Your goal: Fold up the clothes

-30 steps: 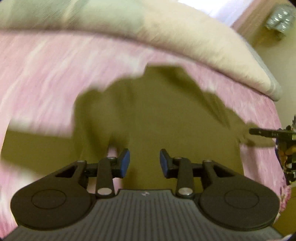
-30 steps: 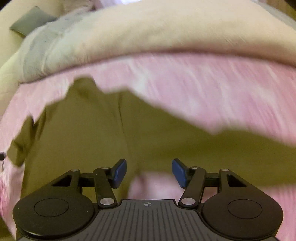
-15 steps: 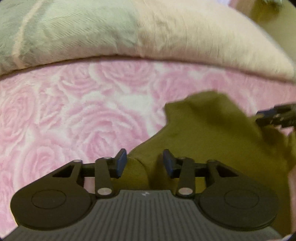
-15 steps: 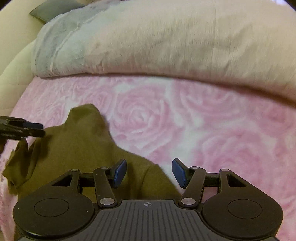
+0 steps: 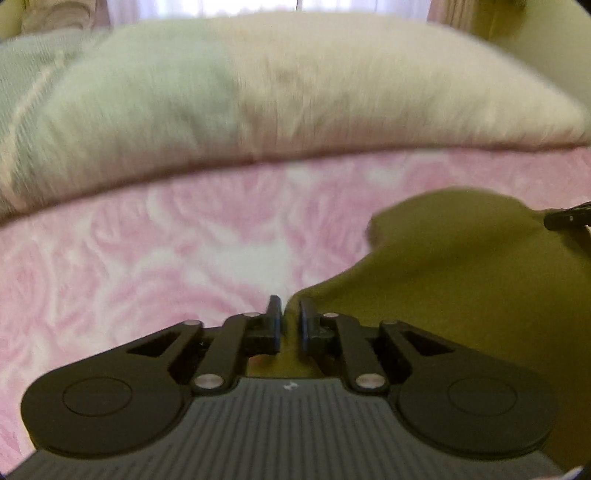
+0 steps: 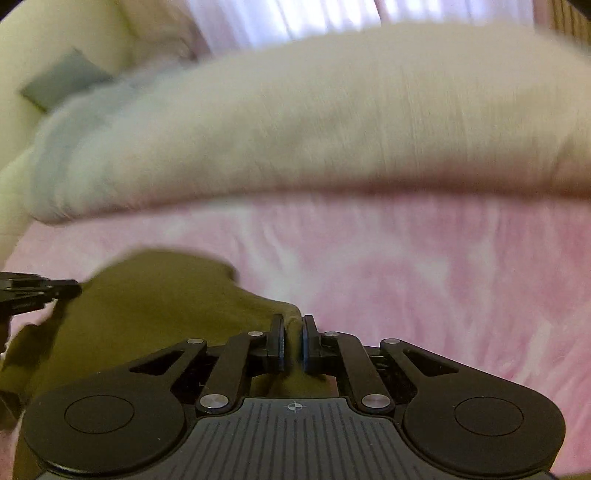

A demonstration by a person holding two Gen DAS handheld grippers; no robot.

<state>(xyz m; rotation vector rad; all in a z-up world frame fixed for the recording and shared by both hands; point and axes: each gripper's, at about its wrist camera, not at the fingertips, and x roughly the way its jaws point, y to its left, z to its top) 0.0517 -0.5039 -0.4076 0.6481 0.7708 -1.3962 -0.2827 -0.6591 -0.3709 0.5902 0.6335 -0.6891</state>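
We saw the left hand-held gripper [image 5: 287, 318] clamped on an edge of the olive-green cloth garment [image 5: 461, 295]. The right hand-held gripper [image 6: 293, 339] pinched another edge. The garment lay on the pink rose-patterned bed cover [image 5: 147, 258].

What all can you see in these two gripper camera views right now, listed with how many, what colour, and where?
Olive garment: one, olive green, lying on the bed cover, an edge pinched by each gripper.
Bed cover: one, pink with a pale rose pattern, spread under the garment.
Blanket: one, cream fading to grey-green at one end, bunched along the far side of the bed.
Cushion: one, grey, far left in the right wrist view.
Curtain: pale, backlit, behind the blanket.
Left gripper: one, black with blue pads, closed on the garment edge.
Right gripper: one, black with blue pads, closed on the garment edge.
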